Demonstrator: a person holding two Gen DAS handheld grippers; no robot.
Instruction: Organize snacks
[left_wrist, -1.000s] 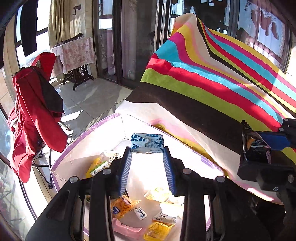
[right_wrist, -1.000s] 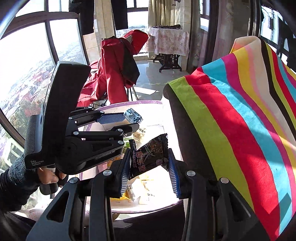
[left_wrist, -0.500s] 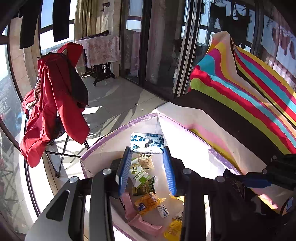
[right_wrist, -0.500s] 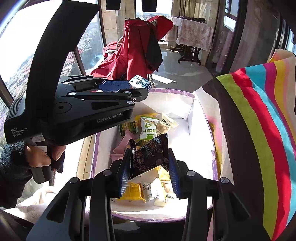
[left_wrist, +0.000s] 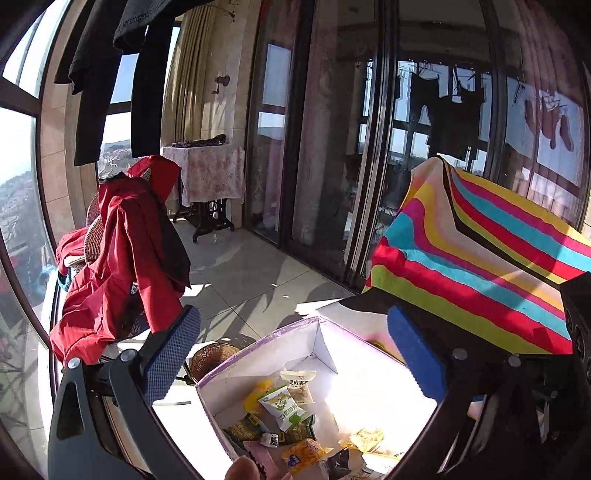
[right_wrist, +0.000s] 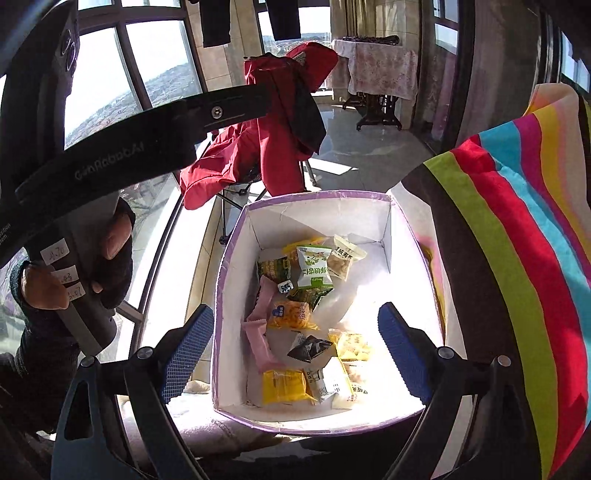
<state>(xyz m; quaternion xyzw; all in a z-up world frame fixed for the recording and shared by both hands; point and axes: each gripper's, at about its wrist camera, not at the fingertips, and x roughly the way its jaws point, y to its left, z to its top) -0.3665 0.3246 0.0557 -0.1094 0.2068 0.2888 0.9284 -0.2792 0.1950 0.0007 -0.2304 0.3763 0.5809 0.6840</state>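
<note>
Biggest thing here is the striped cloth (right_wrist: 517, 258), soft fleecy-looking fabric in red, teal, lime and yellow bands, draped on the right just beside the box. Then the red jacket (right_wrist: 266, 147), slumped over a chair further back. The box (right_wrist: 413, 417) is a squared-off cardboard-looking thing, white inside with a purple rim, sitting open at the top. Both hand-held grippers hang above it: the left hand-held gripper (left_wrist: 295, 354) has its blue ridged pads spread wide with nothing between them, and the right hand-held gripper (right_wrist: 297, 349) is the same, wide open and empty. The snacks (right_wrist: 310, 306) are all down in the box, a loose pile of crinkly wrappers: a green-and-white pouch (right_wrist: 314, 271), a glossy yellow pack (right_wrist: 284, 386), a black triangular packet (right_wrist: 309, 348) and a tiny blue-and-white candy (right_wrist: 285, 286).
</note>
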